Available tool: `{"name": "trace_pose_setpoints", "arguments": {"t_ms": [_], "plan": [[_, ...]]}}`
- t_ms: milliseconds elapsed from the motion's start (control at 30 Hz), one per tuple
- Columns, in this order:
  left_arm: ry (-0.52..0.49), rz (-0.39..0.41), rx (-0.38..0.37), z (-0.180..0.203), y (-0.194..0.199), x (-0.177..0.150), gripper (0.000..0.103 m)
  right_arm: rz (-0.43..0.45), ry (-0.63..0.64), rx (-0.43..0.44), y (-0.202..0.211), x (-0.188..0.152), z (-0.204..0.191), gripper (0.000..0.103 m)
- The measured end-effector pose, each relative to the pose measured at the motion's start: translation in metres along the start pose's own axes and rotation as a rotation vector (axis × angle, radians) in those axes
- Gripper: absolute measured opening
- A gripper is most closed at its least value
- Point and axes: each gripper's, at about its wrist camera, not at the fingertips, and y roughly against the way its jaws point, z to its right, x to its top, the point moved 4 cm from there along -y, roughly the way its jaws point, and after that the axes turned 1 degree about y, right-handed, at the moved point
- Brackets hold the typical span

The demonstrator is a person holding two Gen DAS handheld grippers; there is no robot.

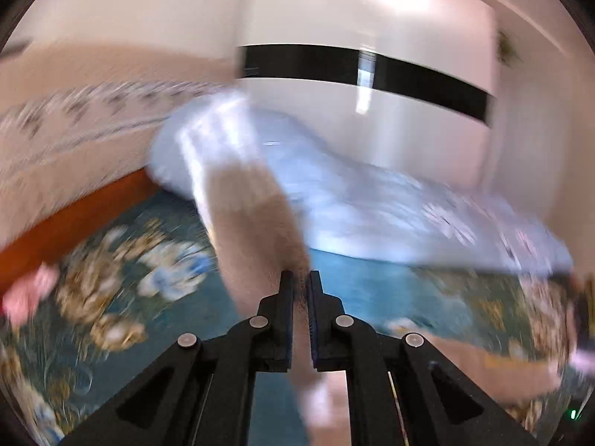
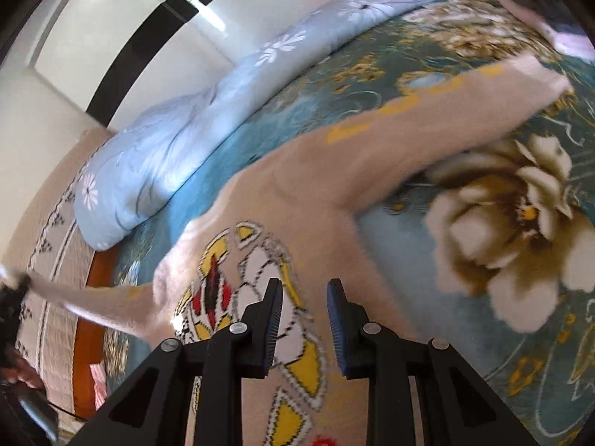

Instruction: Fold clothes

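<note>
My left view is smeared by heavy motion blur; only my left tongs (image 1: pixel 300 278) stay sharp. Bright, soft light glares off the glossy white wardrobe (image 1: pixel 372 18) far beyond them. My right view is clearer, blurring toward the rim, where the fisheye bends straight lines and the corners go black. Glare streaks the wardrobe up and left of my right tongs (image 2: pixel 303 286).

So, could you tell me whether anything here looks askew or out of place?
Only the beige sweater: it lies crumpled on the floral bedspread, one sleeve pulled up by the left gripper. Nothing looks damaged.
</note>
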Motion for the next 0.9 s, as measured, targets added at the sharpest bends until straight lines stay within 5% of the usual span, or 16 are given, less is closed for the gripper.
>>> {"name": "trace_pose_setpoints", "arguments": {"t_ms": [500, 767, 900], "plan": [[-0.298, -0.278, -0.088, 0.198, -0.084, -0.131, 0.007, 0.038, -0.127, -0.016, 0.03, 0.023, 0.05, 0.029], [-0.373, -0.455, -0.094, 0.214, -0.108, -0.191, 0.007, 0.028, -0.142, -0.004, 0.032, 0.027, 0.057, 0.029], [-0.257, -0.408, -0.147, 0.2, -0.095, -0.177, 0.007, 0.02, -0.15, -0.007, 0.031, 0.027, 0.059, 0.029]]}}
